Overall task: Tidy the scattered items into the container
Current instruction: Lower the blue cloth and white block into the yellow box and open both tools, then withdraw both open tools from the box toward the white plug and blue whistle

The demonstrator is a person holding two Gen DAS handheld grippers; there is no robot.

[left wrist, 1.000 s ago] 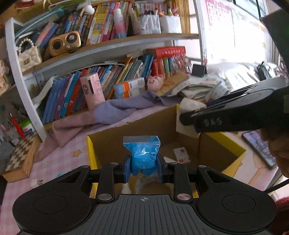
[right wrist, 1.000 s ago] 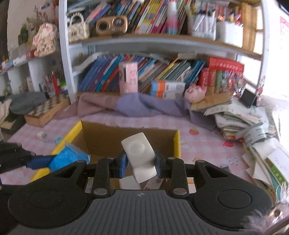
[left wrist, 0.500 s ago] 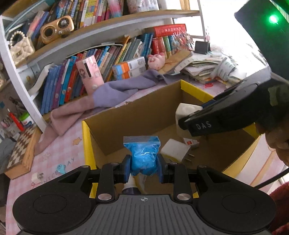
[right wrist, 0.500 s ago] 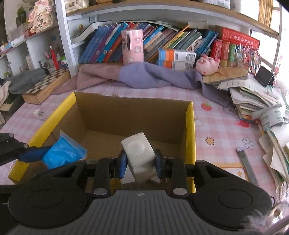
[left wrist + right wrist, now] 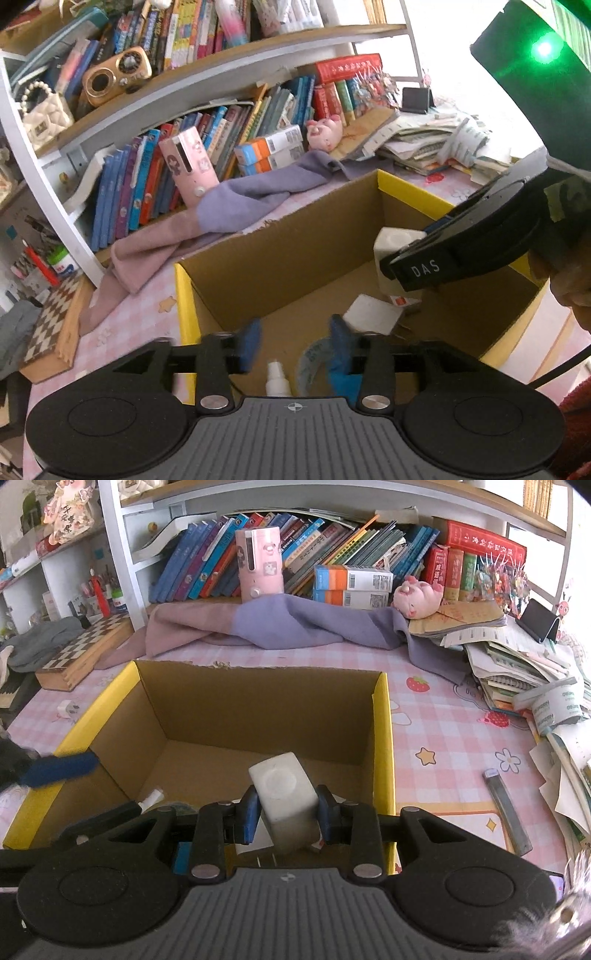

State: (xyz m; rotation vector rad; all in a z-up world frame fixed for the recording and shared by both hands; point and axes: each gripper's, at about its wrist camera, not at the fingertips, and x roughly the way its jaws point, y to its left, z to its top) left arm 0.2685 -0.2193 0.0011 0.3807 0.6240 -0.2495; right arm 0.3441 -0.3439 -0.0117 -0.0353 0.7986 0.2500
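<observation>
1. Left gripper (image 5: 293,343) hangs over the near-left corner of the cardboard box (image 5: 295,254); fingers spread wide, nothing between them. A blue zip bag (image 5: 314,363) lies on the box floor just under the right finger (image 5: 338,341), beside a small white spray bottle (image 5: 277,378).
2. Right gripper (image 5: 284,810) is over the near-right part of the box, fingers clenched on a white block-shaped item (image 5: 286,799), not yet let go.
3. A flat white adapter (image 5: 371,314) rests on the box floor, mid-box.
4. Left outside the box on the counter (image 5: 443,716): a white plug (image 5: 68,709) off the box's left wall, a grey bar (image 5: 508,810) off its right.
5. Judgement: partly done; releasing the block comes next.
</observation>
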